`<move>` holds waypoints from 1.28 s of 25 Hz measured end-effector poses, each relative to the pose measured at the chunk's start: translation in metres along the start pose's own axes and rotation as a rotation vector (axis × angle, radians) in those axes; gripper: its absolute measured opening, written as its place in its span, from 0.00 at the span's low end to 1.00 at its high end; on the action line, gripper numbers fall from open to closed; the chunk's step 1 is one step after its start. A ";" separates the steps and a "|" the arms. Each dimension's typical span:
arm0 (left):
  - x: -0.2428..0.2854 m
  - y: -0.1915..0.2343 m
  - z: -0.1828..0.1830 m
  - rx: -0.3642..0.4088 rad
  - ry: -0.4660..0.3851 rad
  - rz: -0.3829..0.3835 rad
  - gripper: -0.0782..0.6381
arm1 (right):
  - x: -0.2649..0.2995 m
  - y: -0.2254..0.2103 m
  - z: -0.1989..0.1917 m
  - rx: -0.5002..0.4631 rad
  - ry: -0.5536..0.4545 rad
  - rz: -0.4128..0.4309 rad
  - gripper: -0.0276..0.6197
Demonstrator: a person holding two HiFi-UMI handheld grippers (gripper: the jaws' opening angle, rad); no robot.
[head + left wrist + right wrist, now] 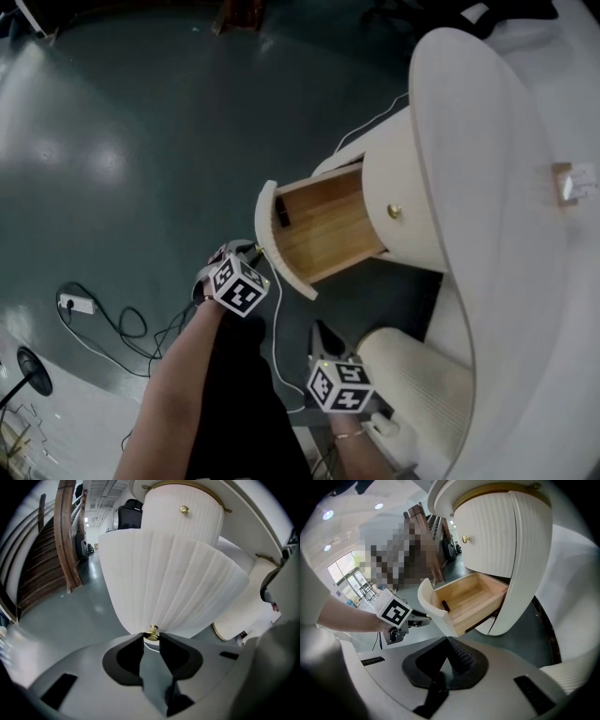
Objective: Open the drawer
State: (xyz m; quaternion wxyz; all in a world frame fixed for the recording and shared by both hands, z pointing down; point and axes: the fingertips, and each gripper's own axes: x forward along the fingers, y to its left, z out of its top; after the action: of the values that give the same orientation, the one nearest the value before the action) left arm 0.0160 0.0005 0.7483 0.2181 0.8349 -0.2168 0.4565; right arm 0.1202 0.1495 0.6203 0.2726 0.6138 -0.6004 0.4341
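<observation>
The wooden drawer [328, 230] stands pulled out of the white rounded cabinet [469, 141], its curved ribbed front [168, 578] facing the floor side. My left gripper [253, 251] is at that front, its jaws shut on the small brass knob [152, 632]. A small dark object [446, 605] lies inside the drawer near the front. The compartment above has its own brass knob [395, 212]. My right gripper [447, 641] hangs lower, apart from the drawer, jaws together with nothing in them.
A ribbed white rounded part [412, 375] sits by the right gripper at the cabinet's foot. A power strip [77, 304] and loose cables [131, 328] lie on the grey floor. Wooden railings [63, 541] stand farther off.
</observation>
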 end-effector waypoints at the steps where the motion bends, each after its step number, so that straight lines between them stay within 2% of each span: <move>1: -0.001 0.001 -0.002 -0.002 0.002 0.003 0.26 | 0.000 -0.001 0.000 0.001 0.000 -0.001 0.05; 5: -0.007 0.005 -0.012 -0.006 0.013 0.017 0.26 | -0.003 -0.001 -0.003 -0.002 0.006 -0.002 0.05; 11: -0.015 0.008 -0.025 -0.066 0.053 0.025 0.26 | -0.005 0.009 -0.005 0.000 0.013 0.007 0.05; 16: -0.032 0.011 -0.046 -0.087 0.087 0.049 0.25 | -0.008 0.020 -0.001 -0.002 0.002 0.027 0.05; 22: -0.066 0.006 -0.050 -0.133 0.057 0.069 0.19 | -0.013 0.033 0.005 -0.005 0.000 0.043 0.05; 32: -0.130 -0.010 -0.049 -0.242 0.016 0.088 0.15 | -0.026 0.044 0.017 -0.007 -0.014 0.049 0.05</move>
State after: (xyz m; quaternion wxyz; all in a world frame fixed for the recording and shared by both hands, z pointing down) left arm -0.0745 0.0572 0.6595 0.2989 0.7885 -0.3051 0.4425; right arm 0.0833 0.1423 0.5814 0.2598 0.6008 -0.6186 0.4345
